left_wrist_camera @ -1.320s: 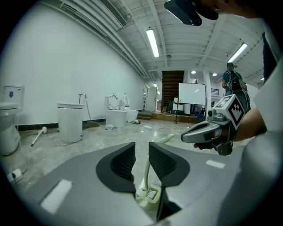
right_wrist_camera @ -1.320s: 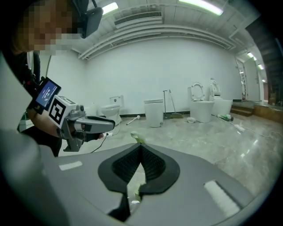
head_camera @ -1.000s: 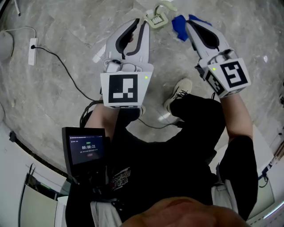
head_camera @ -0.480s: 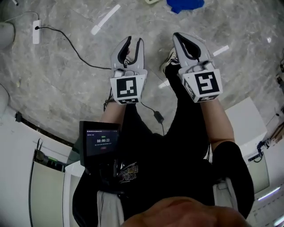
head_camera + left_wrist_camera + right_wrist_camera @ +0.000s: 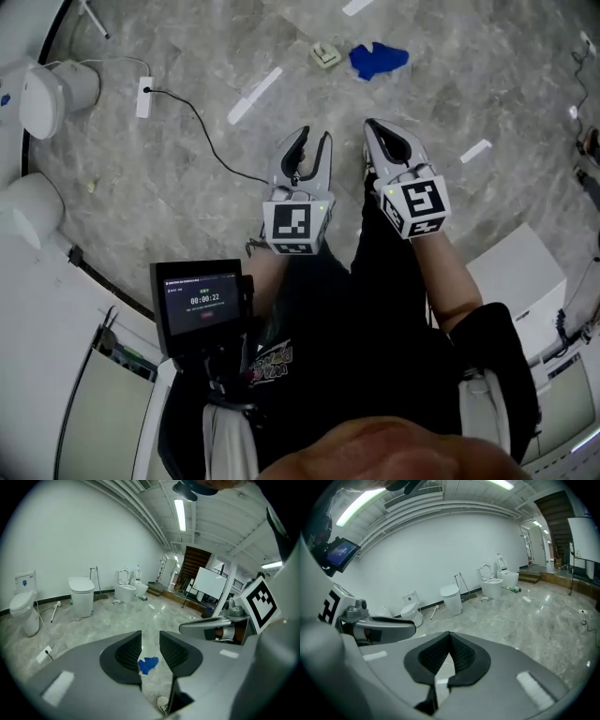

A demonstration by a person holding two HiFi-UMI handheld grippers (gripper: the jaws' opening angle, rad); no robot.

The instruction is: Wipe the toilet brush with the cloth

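On the floor, well apart from both raised claws, the blue cloth lies just beside the pale toilet brush. The left gripper has just been opening its jaws, now half apart and empty. The right gripper is closed on nothing. To wipe again, both should go down and the right one should open first.

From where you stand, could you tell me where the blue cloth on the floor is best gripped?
Probably pinch the bunched middle of the blue cloth, coming straight down from above: it lies crumpled and low on the floor, apart from the toilet brush beside it, so its thin edges offer little to close on.
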